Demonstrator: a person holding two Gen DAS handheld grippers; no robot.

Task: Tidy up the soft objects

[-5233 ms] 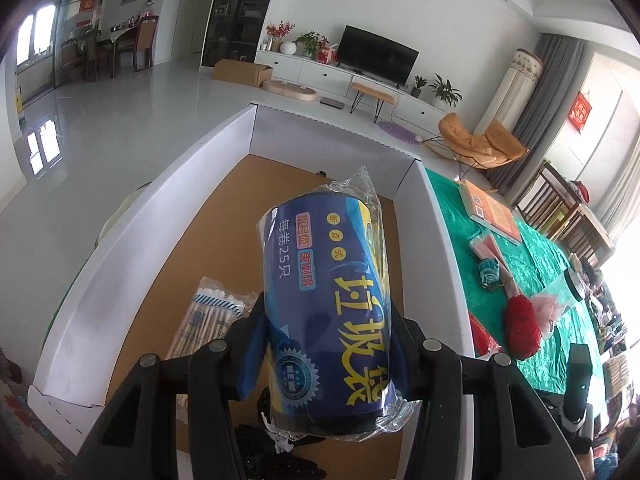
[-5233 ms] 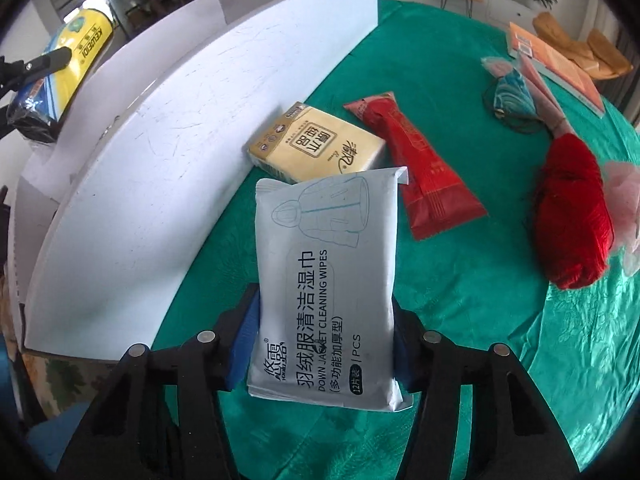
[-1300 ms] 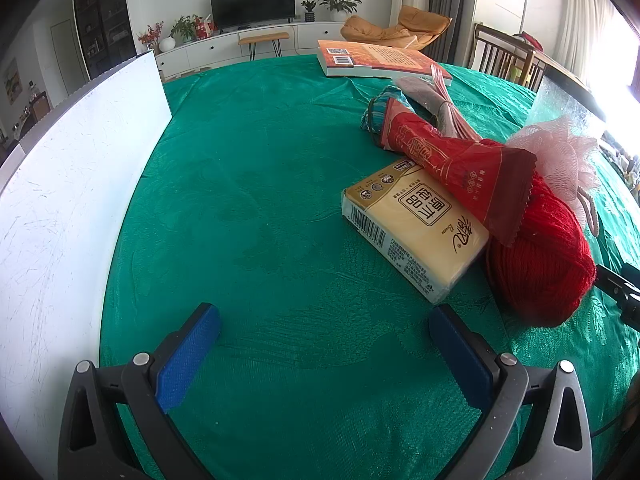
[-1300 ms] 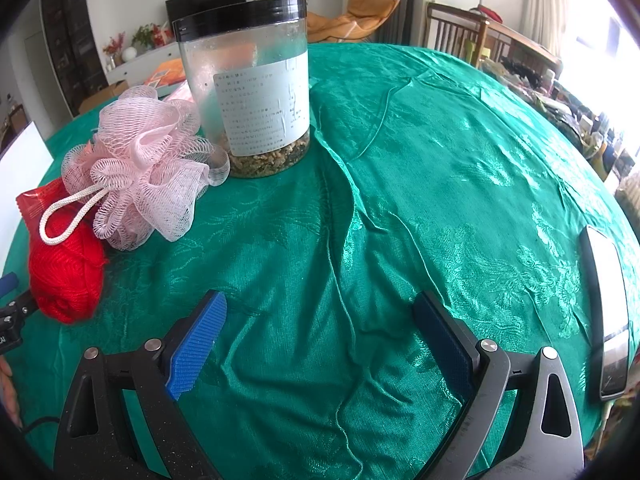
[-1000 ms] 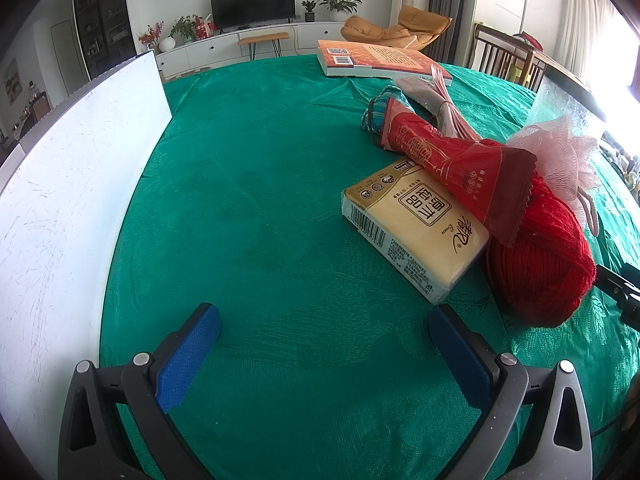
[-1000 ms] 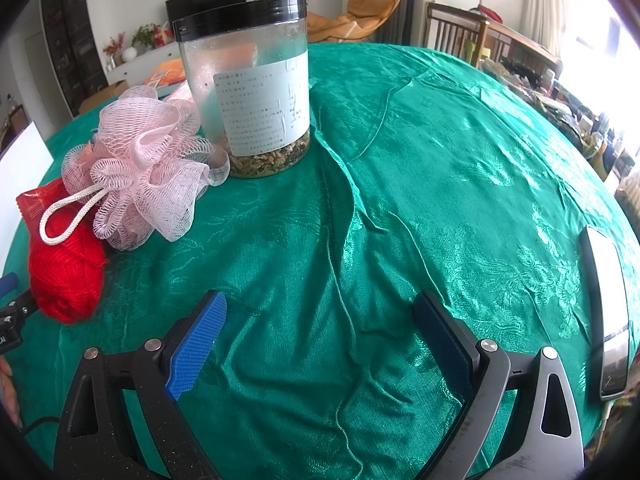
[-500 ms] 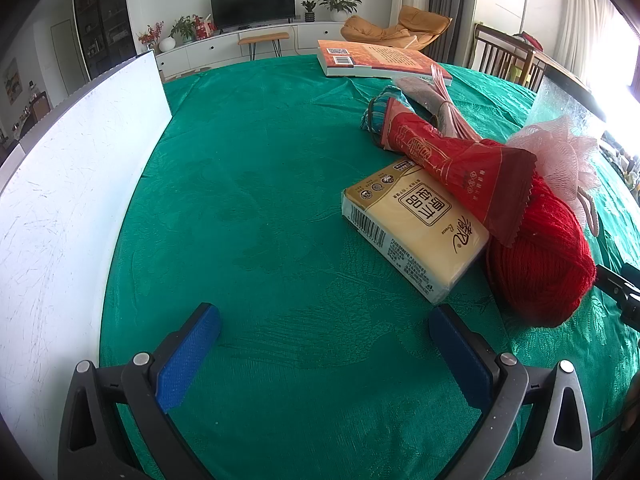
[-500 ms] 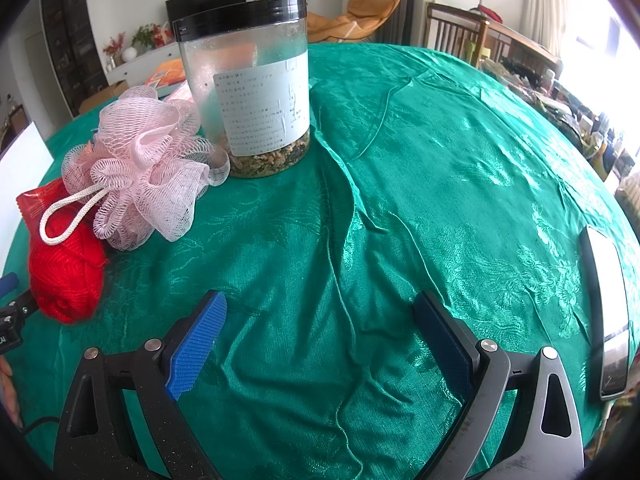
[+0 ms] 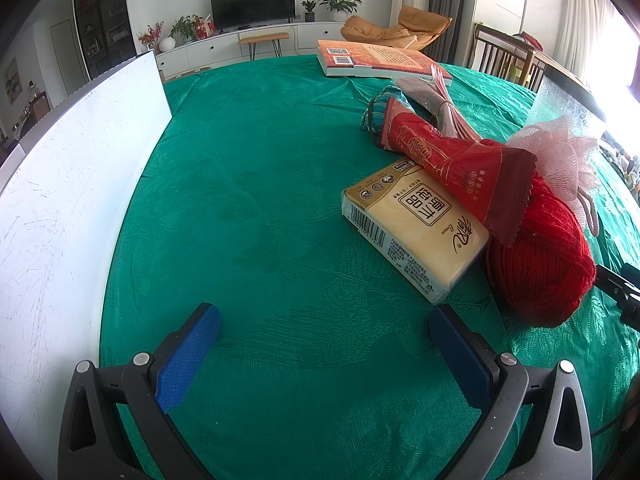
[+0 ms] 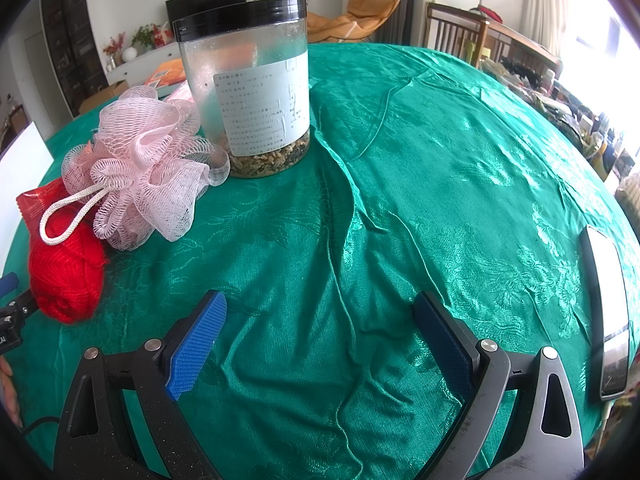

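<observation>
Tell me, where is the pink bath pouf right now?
In the right wrist view, the pink bath pouf sits at left on the green tablecloth, touching the clear jar and the red yarn ball.

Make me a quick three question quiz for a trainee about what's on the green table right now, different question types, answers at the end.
1. True or false: the red packet lies partly on top of the yellow tissue pack.
2. Multiple choice: what touches the pink bath pouf on its right in the right wrist view? A) a book B) the clear jar with a black lid C) a phone
3. Fill in: the left gripper and right gripper are both ____ and hold nothing.

Key: 1 true; 2 B; 3 open
</observation>
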